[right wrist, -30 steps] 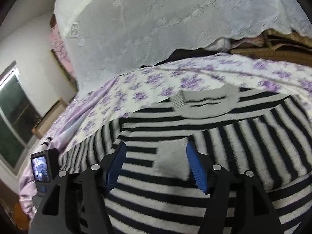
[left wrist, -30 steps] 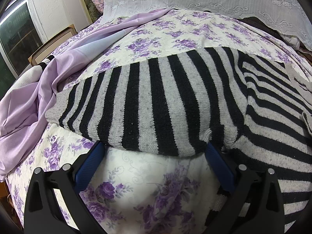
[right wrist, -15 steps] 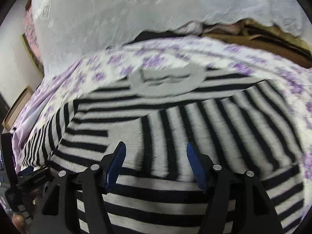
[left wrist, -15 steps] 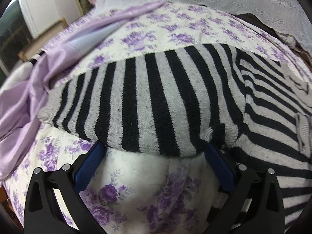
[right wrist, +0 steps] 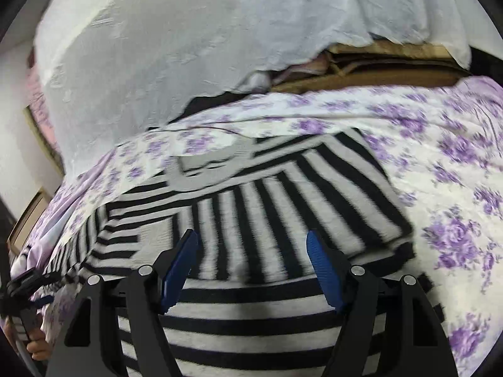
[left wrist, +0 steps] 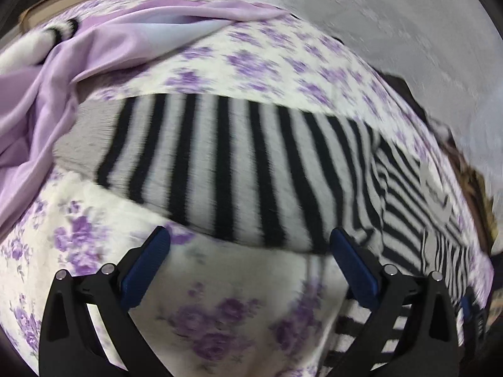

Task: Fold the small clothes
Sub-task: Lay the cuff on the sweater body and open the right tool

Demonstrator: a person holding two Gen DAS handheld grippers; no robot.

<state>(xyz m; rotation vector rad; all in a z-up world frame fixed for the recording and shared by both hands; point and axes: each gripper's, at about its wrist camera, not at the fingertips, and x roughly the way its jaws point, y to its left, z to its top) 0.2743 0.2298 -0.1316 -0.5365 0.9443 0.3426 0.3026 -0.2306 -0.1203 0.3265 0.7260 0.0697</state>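
A black-and-grey striped knit sweater [left wrist: 239,169] lies flat on a floral bed sheet [left wrist: 94,238]. In the left wrist view one sleeve stretches out to the left, its grey cuff [left wrist: 81,138] beside purple cloth. My left gripper [left wrist: 250,245] is open and empty, just short of the sleeve's near edge. In the right wrist view the other sleeve [right wrist: 283,213] lies folded across the sweater's body, below the grey collar [right wrist: 204,169]. My right gripper [right wrist: 251,245] is open and empty, above the folded sleeve.
A lilac cloth [left wrist: 63,72] is bunched at the left of the bed. A white lace cover [right wrist: 188,47] drapes over things behind the bed. Brown folded fabric [right wrist: 377,69] lies at the back right. The left gripper [right wrist: 25,286] shows at the right view's left edge.
The left gripper has drawn back and swung left, so more of the outstretched sleeve and its cuff shows. The right gripper has swung right over the folded sleeve. Both stay open.
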